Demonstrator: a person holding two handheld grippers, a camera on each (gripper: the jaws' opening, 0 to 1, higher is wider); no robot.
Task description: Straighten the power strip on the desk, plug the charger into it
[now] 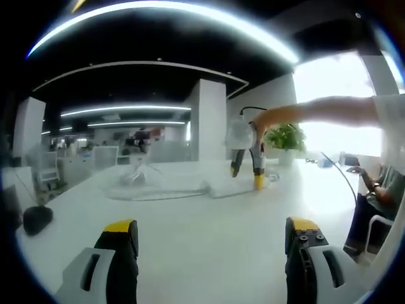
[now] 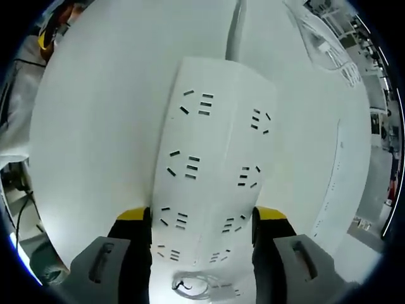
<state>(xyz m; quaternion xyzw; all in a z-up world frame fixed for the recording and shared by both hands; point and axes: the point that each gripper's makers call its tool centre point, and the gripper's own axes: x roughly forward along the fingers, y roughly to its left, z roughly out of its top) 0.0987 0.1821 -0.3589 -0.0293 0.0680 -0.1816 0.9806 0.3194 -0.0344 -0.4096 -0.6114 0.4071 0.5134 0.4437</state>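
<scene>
The white power strip [image 2: 209,145], with several sockets in two rows, lies flat on the white desk [image 2: 95,126]; its cord [image 2: 234,28] runs off the far end. My right gripper [image 2: 202,215] straddles the strip's near end, its yellow-tipped jaws pressed against both long sides. In the left gripper view that right gripper [image 1: 249,166] points down onto the power strip [image 1: 228,187] at mid-desk, held by a person's arm [image 1: 329,111]. My left gripper [image 1: 211,228] hovers open over bare desk, well short of the strip. A coil of thin white cable [image 2: 193,285] lies at the strip's near end.
A clear plastic bag [image 1: 136,179] lies left of the strip. A black object [image 1: 37,218] sits at the desk's left edge. A potted plant [image 1: 285,136] stands at the back right. A seated person [image 1: 380,196] is by the right edge.
</scene>
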